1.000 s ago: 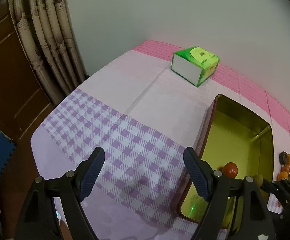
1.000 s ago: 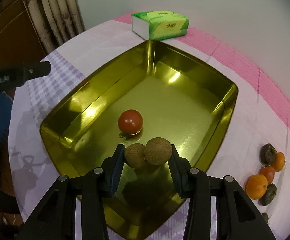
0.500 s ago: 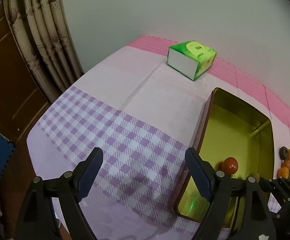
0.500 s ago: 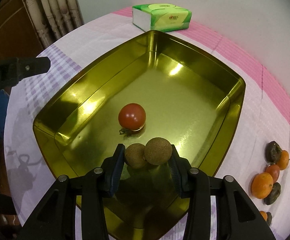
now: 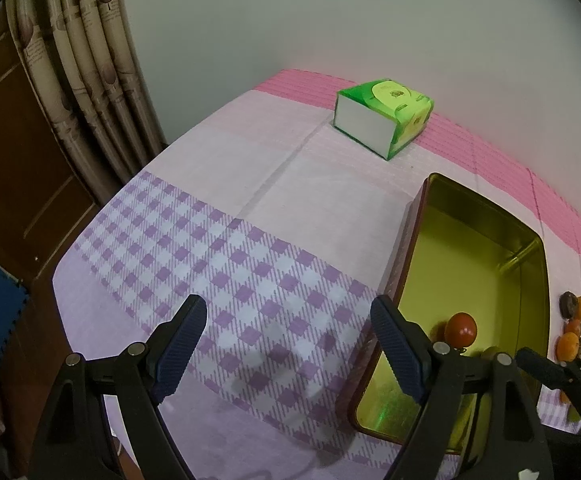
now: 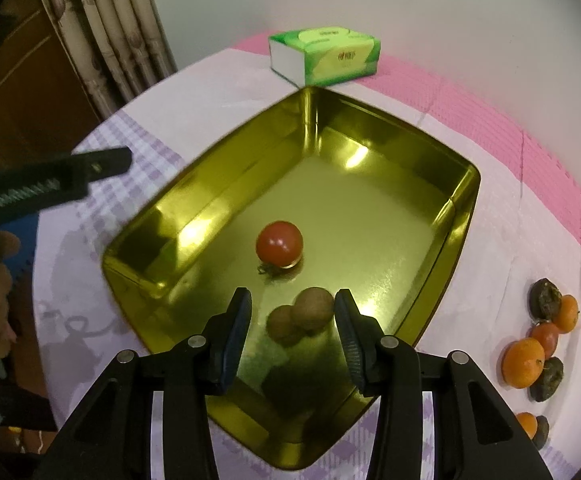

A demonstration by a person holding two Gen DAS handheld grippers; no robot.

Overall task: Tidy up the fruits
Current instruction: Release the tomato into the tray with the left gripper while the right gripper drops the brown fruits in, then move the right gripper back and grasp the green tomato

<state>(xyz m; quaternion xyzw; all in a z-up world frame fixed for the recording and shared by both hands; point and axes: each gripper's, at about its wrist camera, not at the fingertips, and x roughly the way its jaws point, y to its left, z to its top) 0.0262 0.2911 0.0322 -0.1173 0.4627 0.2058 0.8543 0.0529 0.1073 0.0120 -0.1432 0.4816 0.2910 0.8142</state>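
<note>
Risking a roll first: two brown round fruits (image 6: 300,315) sitting loose on slick gold floor of tin tray (image 6: 464,216), between the spread fingers of right gripper (image 6: 293,322), touching neither pad as far as visible. Any sideways pull-out clipping a fruit with a fingertip probably sends it skating across the metal, maybe into the red tomato (image 6: 279,243) just beyond. Shallow tray walls, so a hard nudge could pop something over the rim. Also possible: tray sliding on the checked tablecloth (image 5: 226,264) if a finger catches the near rim.

Going left to right. Left gripper (image 5: 290,344): wide open, holding nothing, hovering over purple-check cloth, right finger just beside the tray's left wall, not clearly touching. Collision risk there if swung right without lifting. Green tissue box (image 5: 384,118) at back of table, well apart from everything. Tray centre-right, tomato plus brown pair inside near the front end. Right gripper: parted, gap on both sides of the brown pair, gripping nothing; looks like a release just done, judging from the clearance. Far right, on bare cloth outside tray: cluster of oranges (image 6: 524,362) and dark wrinkled fruits (image 6: 546,300), packed touching. Still to be moved; tight packing likely makes picking one without dragging neighbours awkward. Task roughly early-to-mid, most fruit not yet in tray.
</note>
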